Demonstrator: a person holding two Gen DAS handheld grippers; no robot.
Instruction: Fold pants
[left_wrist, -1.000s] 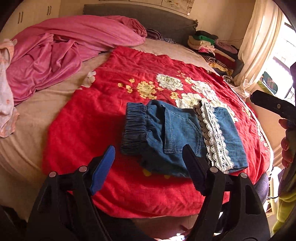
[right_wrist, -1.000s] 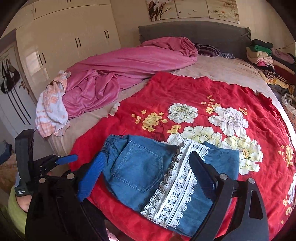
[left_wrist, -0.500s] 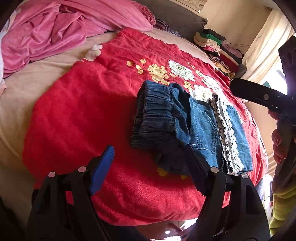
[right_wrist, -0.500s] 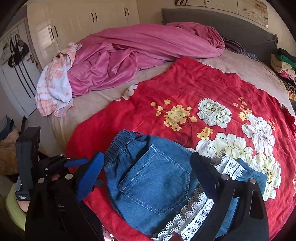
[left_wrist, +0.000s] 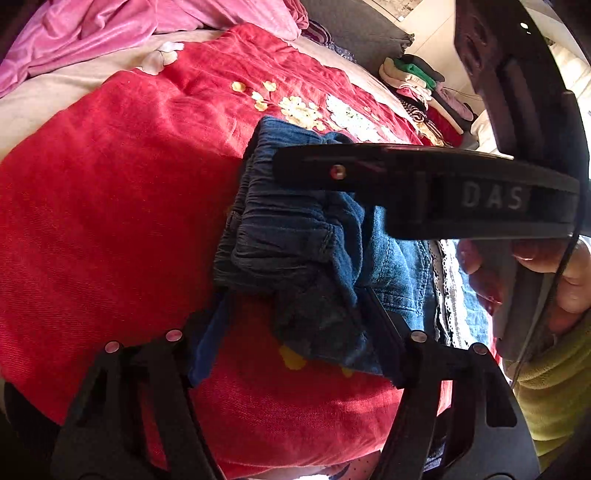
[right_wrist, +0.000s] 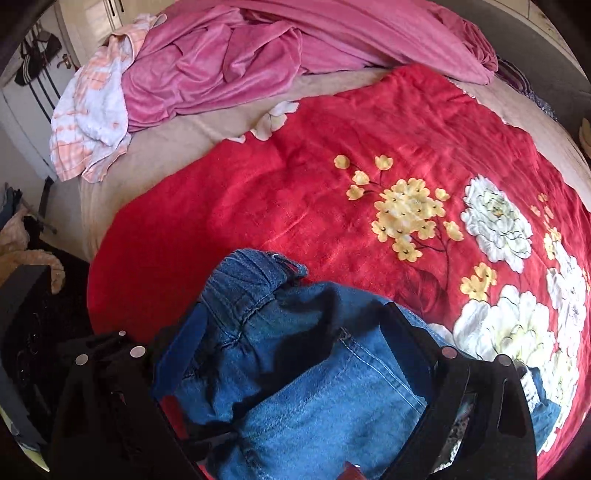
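Folded blue denim pants (left_wrist: 295, 229) with a white lace trim (left_wrist: 448, 288) lie on a red flowered blanket (left_wrist: 110, 184). My left gripper (left_wrist: 295, 317) is low at the near edge, its jaws closing. The dark elastic waistband end sits between the fingers, which do not visibly press on it. The right gripper's black body (left_wrist: 424, 184) crosses just above the pants, held by a hand (left_wrist: 569, 280). In the right wrist view, my right gripper (right_wrist: 291, 332) stands open, straddling the pants (right_wrist: 314, 387) at the waistband and back pocket.
A crumpled pink blanket (right_wrist: 240, 55) and a checked orange-white cloth (right_wrist: 88, 110) lie at the far left of the bed. Stacked folded clothes (left_wrist: 417, 77) sit at the far right by the headboard. The bed's edge runs just under both grippers.
Both grippers have dropped toward the pants. The right one swung left over the waistband end and now crosses the left wrist view. The left jaws have narrowed a little.
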